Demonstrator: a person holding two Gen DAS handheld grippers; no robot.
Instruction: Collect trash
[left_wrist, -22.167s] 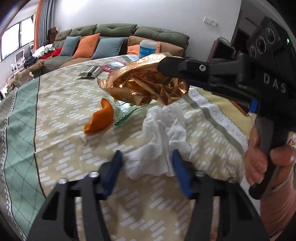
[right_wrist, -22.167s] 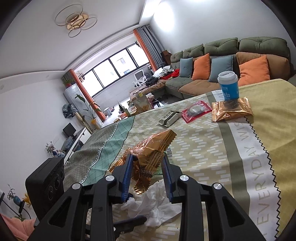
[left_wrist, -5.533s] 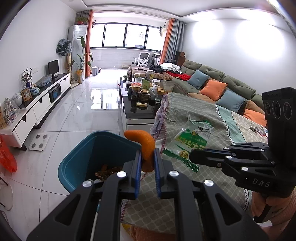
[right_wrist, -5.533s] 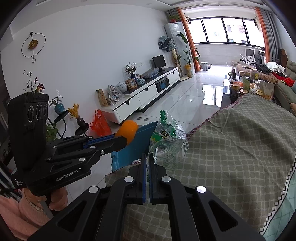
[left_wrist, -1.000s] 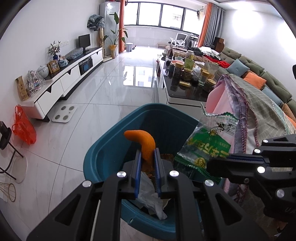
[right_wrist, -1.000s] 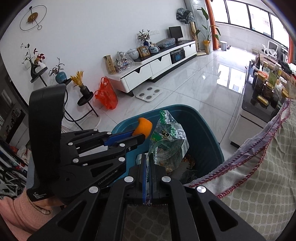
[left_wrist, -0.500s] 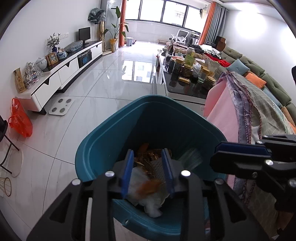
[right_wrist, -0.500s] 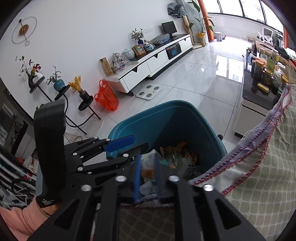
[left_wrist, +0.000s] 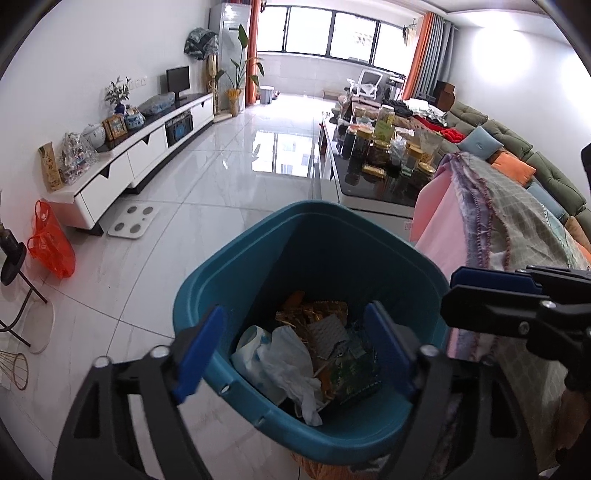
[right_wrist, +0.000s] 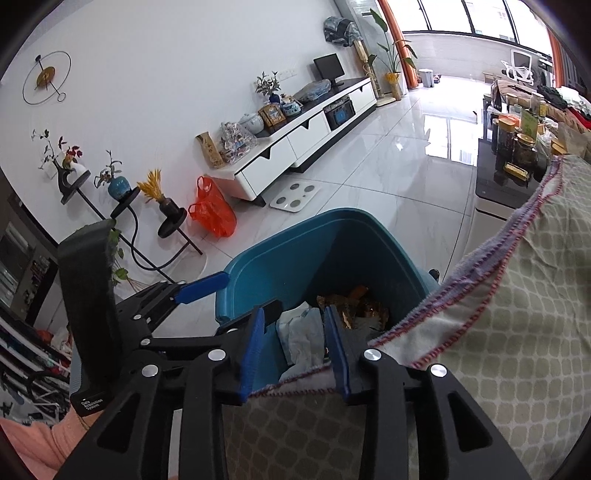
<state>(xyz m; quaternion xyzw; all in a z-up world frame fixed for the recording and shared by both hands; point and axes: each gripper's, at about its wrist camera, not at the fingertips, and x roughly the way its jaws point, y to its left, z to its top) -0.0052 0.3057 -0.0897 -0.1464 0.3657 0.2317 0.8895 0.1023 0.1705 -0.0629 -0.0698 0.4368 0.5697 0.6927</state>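
Trash: the orange peel (left_wrist: 325, 380) and the green wrapper (left_wrist: 354, 369) are down in the teal bin (left_wrist: 258, 258) now, lying on the white tissue (left_wrist: 291, 365) and gold foil wrappers (left_wrist: 314, 314). A second ago I had one pinched in each hand; both have dropped!
Left hand-held gripper (left_wrist: 295, 349): spread wide, nothing between the blue pads, hanging right over the bin's mouth.
Right hand-held gripper (right_wrist: 295, 349): parted too, carrying nothing, poised at the bin's near edge above the hem of the tablecloth (right_wrist: 517, 332).
Bin: on the floor, tucked just beside the cloth-draped surface, its pile well below the rim.
What it means: this drop is done, I reckon, and both hands are free.
Next: back to the surface to check for leftovers; from here I can't see its top.
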